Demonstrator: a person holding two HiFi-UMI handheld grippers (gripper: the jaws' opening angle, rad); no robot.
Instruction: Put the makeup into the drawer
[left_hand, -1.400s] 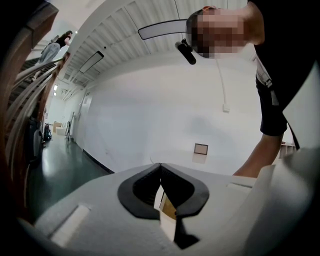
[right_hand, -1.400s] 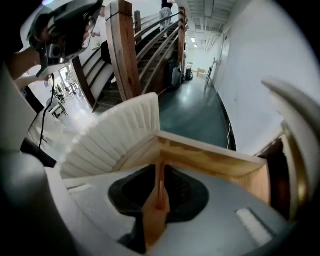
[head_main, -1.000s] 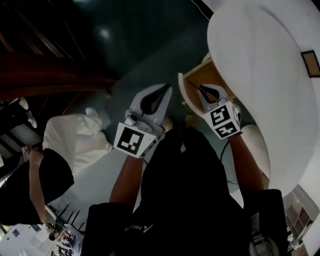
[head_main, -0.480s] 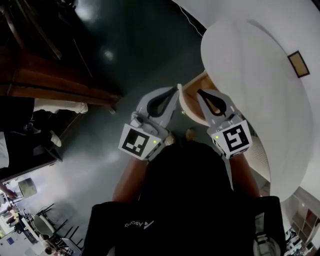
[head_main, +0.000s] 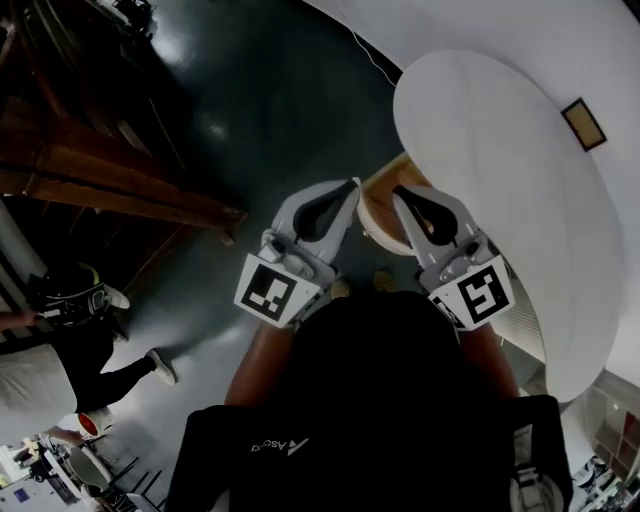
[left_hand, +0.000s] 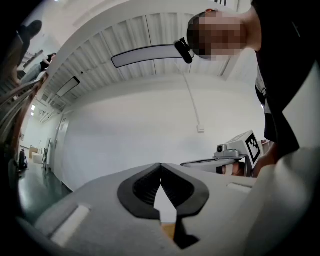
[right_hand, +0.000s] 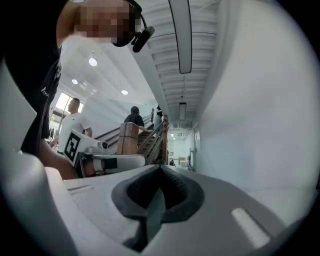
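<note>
Well, in the head view I have the left gripper (head_main: 349, 190) and the right gripper (head_main: 399, 193) side by side. The open drawer (head_main: 383, 208) shows between their tips, under the edge of the round white worktop (head_main: 500, 170), and the right one sits nearer it. No makeup shows anywhere, so I judge it is already inside or hidden from me. In the left gripper view the jaws are together with nothing in them. In the right gripper view the jaws are closed and empty, aimed along the white wall (right_hand: 260, 125).

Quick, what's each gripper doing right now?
Left gripper: closed, holding nothing.
Right gripper: closed, holding nothing.
</note>
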